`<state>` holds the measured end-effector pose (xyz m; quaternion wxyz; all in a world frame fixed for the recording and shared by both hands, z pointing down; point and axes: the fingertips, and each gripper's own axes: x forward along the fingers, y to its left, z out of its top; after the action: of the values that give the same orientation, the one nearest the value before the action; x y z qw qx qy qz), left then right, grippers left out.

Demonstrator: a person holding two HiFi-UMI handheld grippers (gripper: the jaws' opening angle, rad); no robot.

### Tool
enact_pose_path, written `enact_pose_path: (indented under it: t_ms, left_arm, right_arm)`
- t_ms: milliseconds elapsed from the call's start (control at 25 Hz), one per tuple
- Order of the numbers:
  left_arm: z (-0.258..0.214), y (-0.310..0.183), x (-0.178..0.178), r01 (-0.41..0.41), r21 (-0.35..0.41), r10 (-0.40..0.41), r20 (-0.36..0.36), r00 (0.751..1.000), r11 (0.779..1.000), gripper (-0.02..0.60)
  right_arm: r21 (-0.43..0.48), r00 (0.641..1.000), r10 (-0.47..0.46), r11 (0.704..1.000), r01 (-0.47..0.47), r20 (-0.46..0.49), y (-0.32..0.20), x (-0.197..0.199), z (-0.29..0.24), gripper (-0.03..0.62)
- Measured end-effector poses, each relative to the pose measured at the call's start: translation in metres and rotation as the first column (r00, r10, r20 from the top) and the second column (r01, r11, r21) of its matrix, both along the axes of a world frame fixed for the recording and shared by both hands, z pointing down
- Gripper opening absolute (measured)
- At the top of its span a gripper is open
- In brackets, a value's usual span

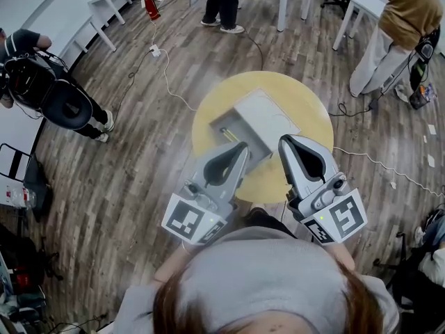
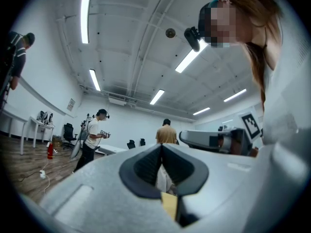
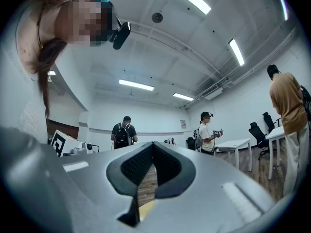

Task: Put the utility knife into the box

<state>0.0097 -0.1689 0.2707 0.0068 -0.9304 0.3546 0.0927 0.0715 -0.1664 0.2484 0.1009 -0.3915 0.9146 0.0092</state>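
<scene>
Readable text: none. Left gripper (image 1: 238, 148), left cube face (image 1: 185, 222): black-and-white square code, no letters or digits. Right gripper (image 1: 286, 140), right cube face (image 1: 345, 216): likewise. Wall notice (image 2: 71, 104): too small to read from here.

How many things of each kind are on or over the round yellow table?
Grippers: 2, the left gripper and the right gripper
Box: 1
Yellow item in the box's opening, probably the utility knife: 1
Total: 4
</scene>
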Motion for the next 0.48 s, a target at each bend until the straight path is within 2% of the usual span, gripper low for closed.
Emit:
enact_pose_path:
  t_ms: [480]
  left_arm:
    - [-0.004,0.124,-0.033,-0.069,-0.012,0.069,0.024,0.997,0.998,0.002]
  right_arm:
    - [-0.032,0.997,0.077,0.997,-0.077,0.017,0.127,-0.031,0.002,0.003]
